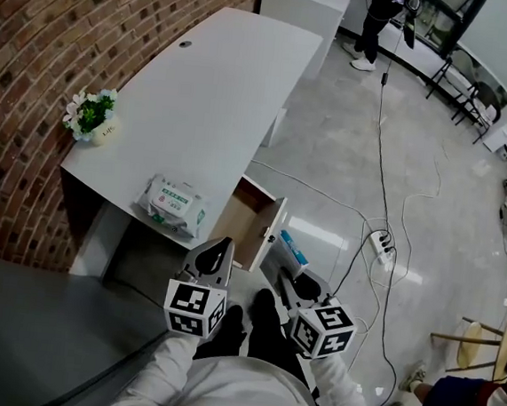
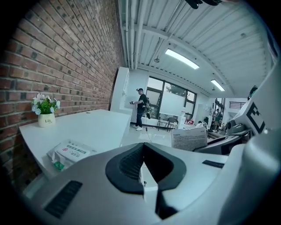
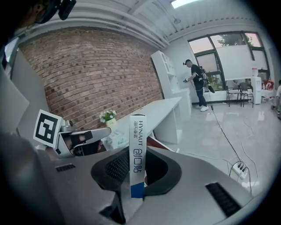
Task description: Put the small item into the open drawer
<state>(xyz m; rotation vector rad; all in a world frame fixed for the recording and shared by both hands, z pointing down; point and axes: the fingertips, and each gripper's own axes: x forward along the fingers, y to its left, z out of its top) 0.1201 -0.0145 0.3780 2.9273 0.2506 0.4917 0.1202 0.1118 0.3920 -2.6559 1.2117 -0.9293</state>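
Right gripper view, nearest first: the right gripper is clenched on the small box, a slim white carton with a blue end, which stands upright between the pads. Left gripper view shows the left gripper with its jaws pressed together on nothing. In the head view both tools sit at lower centre, and the open drawer lies just beyond them, pulled out from under the white desk. The step in hand looks like carrying the box over the drawer's mouth. To do it well, bring the carton in above the front panel, tip it flat over the wooden bottom, and let go only once it is inside the walls. The desk edge overhangs the drawer's back part, so the front part is the safer target. How deep the drawer is I cannot quite judge from this angle. A wipes pack lies on the desk corner just left of the drawer. To the right the grey floor is roomy, with a power strip and its cable further off.
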